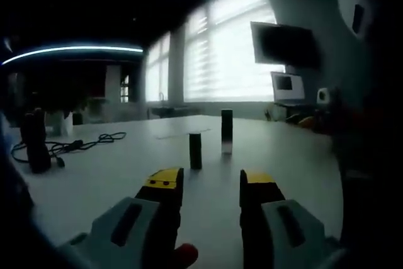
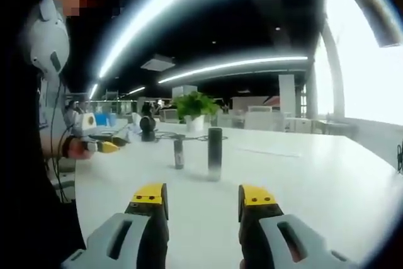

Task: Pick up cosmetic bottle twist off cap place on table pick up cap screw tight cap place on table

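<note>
A tall, slim cosmetic bottle [image 1: 227,131] [image 2: 215,152] stands upright on the white table [image 1: 126,174] [image 2: 315,181], dark above and paler at its base. Close beside it stands a shorter dark cylinder [image 1: 196,150] [image 2: 179,153] that looks like the cap. The two are apart and not touching. My left gripper [image 1: 211,181] is open, short of both, with nothing between its yellow-tipped jaws. My right gripper [image 2: 203,194] is open too, facing the pair from the other side. In the right gripper view the left gripper [image 2: 104,147] shows at the far left in a person's hand.
Black cables [image 1: 75,145] and a dark upright object [image 1: 34,140] lie on the table's left part. A monitor [image 1: 283,45] hangs by the bright windows. A potted plant [image 2: 195,110] and small items [image 2: 146,127] sit at the table's far end. The person [image 2: 38,124] stands at the left.
</note>
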`<action>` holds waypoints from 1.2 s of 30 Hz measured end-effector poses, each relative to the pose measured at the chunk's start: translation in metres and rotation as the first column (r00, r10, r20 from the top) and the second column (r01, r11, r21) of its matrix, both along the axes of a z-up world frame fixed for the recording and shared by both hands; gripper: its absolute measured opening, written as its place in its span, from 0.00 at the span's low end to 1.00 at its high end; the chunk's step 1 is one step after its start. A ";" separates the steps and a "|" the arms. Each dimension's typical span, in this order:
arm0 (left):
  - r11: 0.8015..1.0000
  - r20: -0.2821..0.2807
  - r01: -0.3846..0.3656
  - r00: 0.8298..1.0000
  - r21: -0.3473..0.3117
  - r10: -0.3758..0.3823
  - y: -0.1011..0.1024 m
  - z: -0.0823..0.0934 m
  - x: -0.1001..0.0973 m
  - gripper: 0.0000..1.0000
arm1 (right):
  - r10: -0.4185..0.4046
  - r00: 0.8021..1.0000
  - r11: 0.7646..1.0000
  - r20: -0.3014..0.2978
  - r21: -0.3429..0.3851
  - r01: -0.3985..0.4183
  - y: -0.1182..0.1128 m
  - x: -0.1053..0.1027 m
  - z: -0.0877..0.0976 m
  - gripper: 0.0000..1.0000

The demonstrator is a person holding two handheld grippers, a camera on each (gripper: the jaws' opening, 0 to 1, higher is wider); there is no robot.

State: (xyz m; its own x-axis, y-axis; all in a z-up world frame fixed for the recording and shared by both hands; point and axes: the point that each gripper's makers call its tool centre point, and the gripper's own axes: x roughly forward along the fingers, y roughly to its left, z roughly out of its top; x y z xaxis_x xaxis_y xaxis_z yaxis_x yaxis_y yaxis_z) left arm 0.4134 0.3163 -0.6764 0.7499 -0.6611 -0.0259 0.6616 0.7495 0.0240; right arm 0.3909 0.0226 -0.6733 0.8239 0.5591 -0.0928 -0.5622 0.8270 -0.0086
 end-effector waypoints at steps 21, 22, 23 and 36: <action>1.000 -0.010 -0.012 1.000 0.000 0.012 0.005 -0.007 0.000 0.27 | -0.003 1.000 1.000 -0.003 0.006 0.003 -0.003 -0.001 -0.003 0.39; 1.000 -0.010 -0.013 1.000 0.001 0.013 0.005 -0.007 0.000 0.27 | -0.004 1.000 1.000 -0.003 0.005 0.004 -0.003 -0.001 -0.003 0.39; 1.000 -0.010 -0.015 1.000 0.003 0.015 0.005 -0.008 0.000 0.27 | -0.005 1.000 1.000 -0.005 0.006 0.005 -0.003 -0.001 -0.004 0.39; 0.999 -0.007 -0.032 0.999 0.009 0.032 0.002 -0.009 0.008 0.27 | 0.000 1.000 1.000 -0.014 0.029 0.001 0.003 -0.002 -0.010 0.39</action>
